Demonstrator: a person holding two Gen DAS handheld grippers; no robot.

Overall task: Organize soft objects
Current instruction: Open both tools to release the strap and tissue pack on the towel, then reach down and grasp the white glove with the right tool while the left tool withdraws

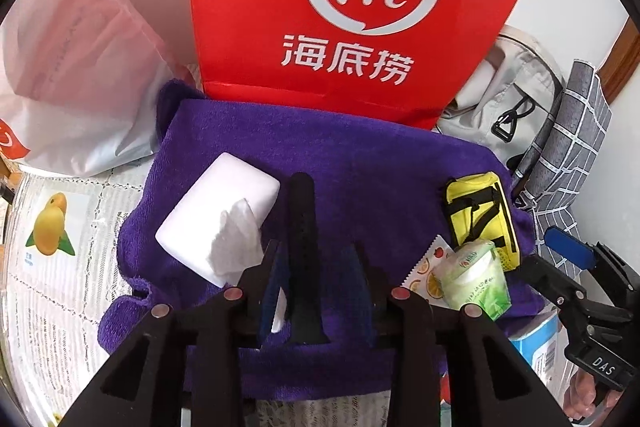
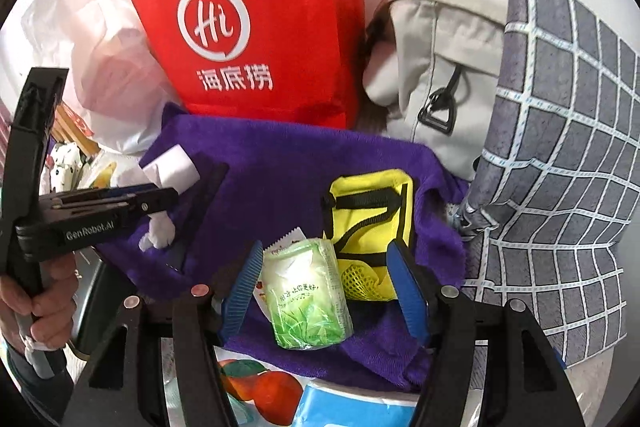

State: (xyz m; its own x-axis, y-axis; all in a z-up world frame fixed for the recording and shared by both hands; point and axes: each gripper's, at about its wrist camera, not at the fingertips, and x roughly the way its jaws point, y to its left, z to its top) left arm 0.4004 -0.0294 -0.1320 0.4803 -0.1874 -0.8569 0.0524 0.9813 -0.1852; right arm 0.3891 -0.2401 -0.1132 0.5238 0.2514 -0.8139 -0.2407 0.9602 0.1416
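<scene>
Right hand-held gripper (image 2: pixel 326 291) parted, straddling green tissue pack (image 2: pixel 306 301), pads clear.

Towel (image 1: pixel 360 179) lies on table, in front of upright paper bag (image 1: pixel 360 7). On towel: tissue pack (image 1: pixel 218 223) at left, pouch (image 1: pixel 482 215) at right, small wipes packet (image 2: pixel 306 293) just before pouch. Plastic bag (image 1: pixel 80 67) left of paper bag; backpack (image 2: pixel 444 75) right of it, cushion (image 2: pixel 560 147) further right.
</scene>
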